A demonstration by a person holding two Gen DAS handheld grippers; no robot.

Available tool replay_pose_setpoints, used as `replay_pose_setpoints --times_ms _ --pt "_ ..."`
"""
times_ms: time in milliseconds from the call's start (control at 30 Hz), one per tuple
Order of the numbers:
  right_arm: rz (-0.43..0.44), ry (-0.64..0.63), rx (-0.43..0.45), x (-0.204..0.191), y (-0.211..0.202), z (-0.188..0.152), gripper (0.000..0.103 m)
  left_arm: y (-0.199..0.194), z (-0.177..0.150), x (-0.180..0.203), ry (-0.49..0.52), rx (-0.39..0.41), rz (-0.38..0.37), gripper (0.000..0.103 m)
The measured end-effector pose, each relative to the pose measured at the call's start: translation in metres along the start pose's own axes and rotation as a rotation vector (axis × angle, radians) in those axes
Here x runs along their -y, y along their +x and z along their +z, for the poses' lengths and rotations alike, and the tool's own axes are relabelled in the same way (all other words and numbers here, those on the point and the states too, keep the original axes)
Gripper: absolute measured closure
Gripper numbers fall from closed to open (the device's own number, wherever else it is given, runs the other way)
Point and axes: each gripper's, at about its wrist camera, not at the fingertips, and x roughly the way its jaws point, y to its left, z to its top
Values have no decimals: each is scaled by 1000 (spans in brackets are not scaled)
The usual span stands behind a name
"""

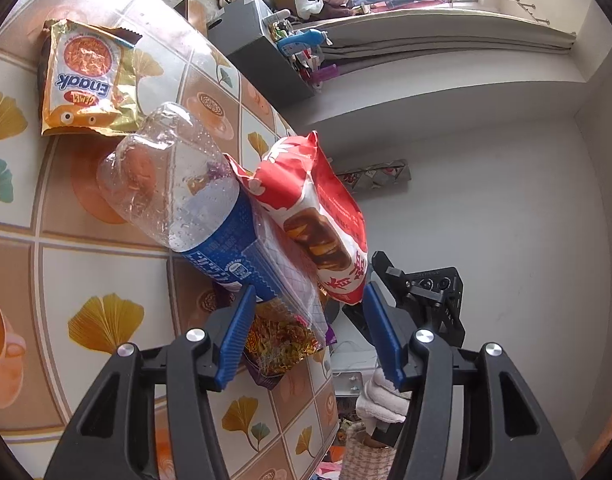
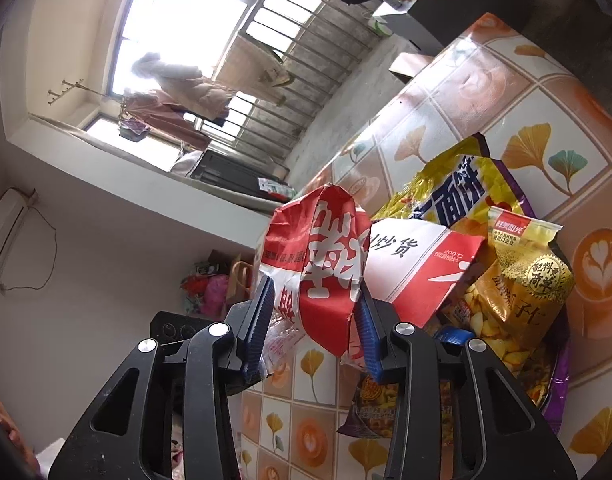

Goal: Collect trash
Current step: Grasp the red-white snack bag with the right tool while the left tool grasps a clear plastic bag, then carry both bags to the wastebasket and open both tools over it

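Observation:
In the left wrist view a crushed clear plastic bottle [image 1: 186, 200] with a blue label lies on the tiled table [image 1: 66, 264], beside a red-and-white snack bag [image 1: 322, 216]. My left gripper [image 1: 306, 312] is open, its jaws either side of the bottle's label end and a yellow-purple wrapper [image 1: 278, 340]. An orange Enaak packet [image 1: 86, 80] lies farther off. In the right wrist view my right gripper [image 2: 316, 304] is shut on the red-and-white snack bag [image 2: 330, 264]. Yellow snack bags [image 2: 518, 280] lie to its right.
The table's edge runs diagonally in both views, with floor beyond. The right gripper's black body [image 1: 426, 296] shows behind the red bag in the left view. A grey cabinet [image 1: 258, 52] with clutter stands beyond the table. A small purple packet [image 2: 374, 408] lies under the right gripper.

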Motion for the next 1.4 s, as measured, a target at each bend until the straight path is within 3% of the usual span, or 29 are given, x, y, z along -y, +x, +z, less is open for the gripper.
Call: replay_pose_setpoints --times_ms 100,233,400,600,900,1133,1400 --pt "10 -2 -19 -1 1 0 78 -4 -1 -2 -13 10 -6 61" --pt "28 -11 -27 -4 -1 -1 84 -6 -3 -5 -27 15 -13 78" --pt "60 -37 -15 -16 -3 -1 92 -11 -7 -5 -15 20 -30 91" --pt "62 -103 22 -34 -6 1 99 -15 -10 5 33 31 -57 96" --pt "39 -200 114 -52 -27 2 101 -20 -11 32 138 47 -116 99" --pt "39 -242 224 -60 -67 -3 101 -23 -16 72 241 53 -161 99" --pt "9 -241 388 -52 -133 -25 101 -4 -34 122 374 -6 -178 99"
